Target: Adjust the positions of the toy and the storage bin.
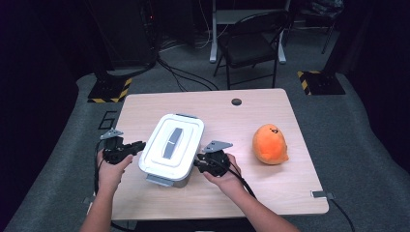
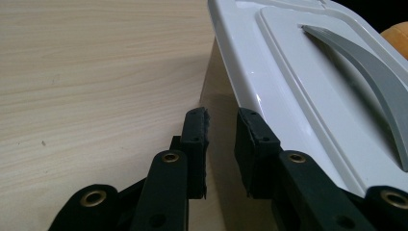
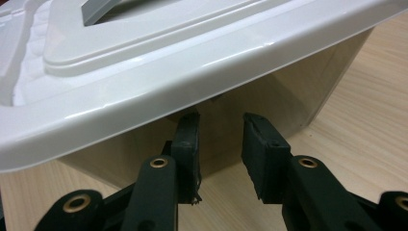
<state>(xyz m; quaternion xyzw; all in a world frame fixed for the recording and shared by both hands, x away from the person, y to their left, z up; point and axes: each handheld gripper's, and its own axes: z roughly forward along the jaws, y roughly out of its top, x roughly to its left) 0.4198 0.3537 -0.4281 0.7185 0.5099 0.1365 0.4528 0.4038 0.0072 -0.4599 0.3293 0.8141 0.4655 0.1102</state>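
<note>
Grippers flanked the storage box point(image 1: 172, 147) in the high view, the left gripper point(image 1: 140, 145) at its left long side and the right gripper point(image 1: 198, 163) at its right, each pointing inward at lid height. That pairing looked like a setup for lifting or prying the white lid point(image 1: 180, 126) from both sides at once. The box sat slightly left of centre on the table point(image 1: 241, 121), turned at an angle, its grey latch point(image 1: 158, 180) toward the person. An orange plush toy point(image 1: 270, 144) lay well apart to the right, so the right hand had open tabletop behind it; the left hand worked close to the table's left edge, with less room to back off.

In the left gripper view, the left gripper point(image 2: 222, 120) had its jaws parted with nothing between them, the tips just beside the lid's overhanging rim point(image 2: 250, 72) and the clear wall below it. Bare wood lay to one side.

In the right gripper view, the right gripper point(image 3: 220, 122) also stood parted and empty, its tips tucked just under the lid's lip point(image 3: 192, 91), against or very near the box wall; contact could not be told. The overhang left little room upward, while the table below was free.
</note>
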